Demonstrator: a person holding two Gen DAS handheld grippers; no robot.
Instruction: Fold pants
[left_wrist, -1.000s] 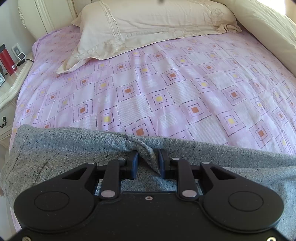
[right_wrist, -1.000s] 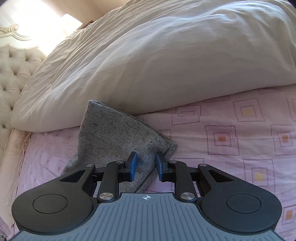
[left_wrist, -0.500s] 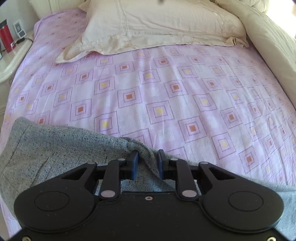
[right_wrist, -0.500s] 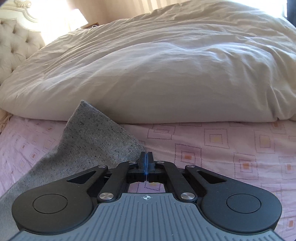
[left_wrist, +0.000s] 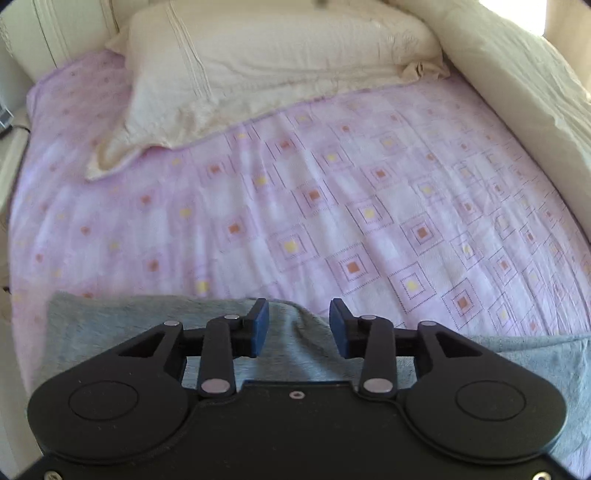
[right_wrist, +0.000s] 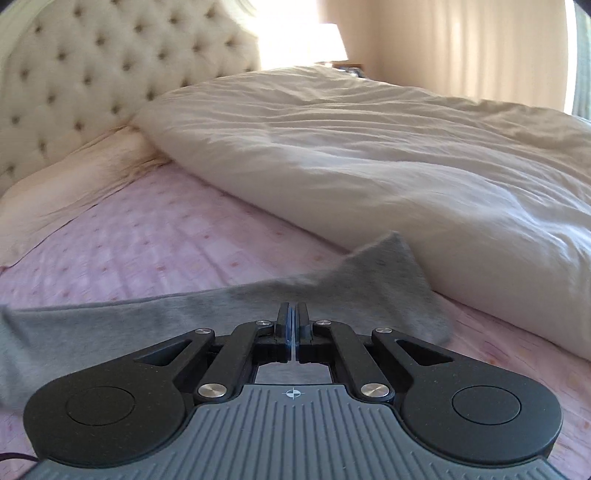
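The grey pants (left_wrist: 147, 332) lie along the near edge of the pink patterned sheet (left_wrist: 332, 203). My left gripper (left_wrist: 299, 325) hovers just above them, and its jaws are opening. A raised ridge of the grey cloth sits between the blue pads, which do not press it. In the right wrist view the pants (right_wrist: 110, 332) stretch across from the left, and the leg end lifts beside the duvet. My right gripper (right_wrist: 291, 325) is shut there, with the thin edge of the leg end pinched between its pads.
A cream pillow (left_wrist: 277, 66) lies at the head of the bed before a tufted headboard (right_wrist: 92, 74). A bulky cream duvet (right_wrist: 369, 155) is heaped along the far side. A lamp (right_wrist: 332, 40) stands beyond it.
The left gripper let go of the cloth ridge, spread its jaws and rose. The right gripper shut on the leg end, then rolled and swung upward, raising that end.
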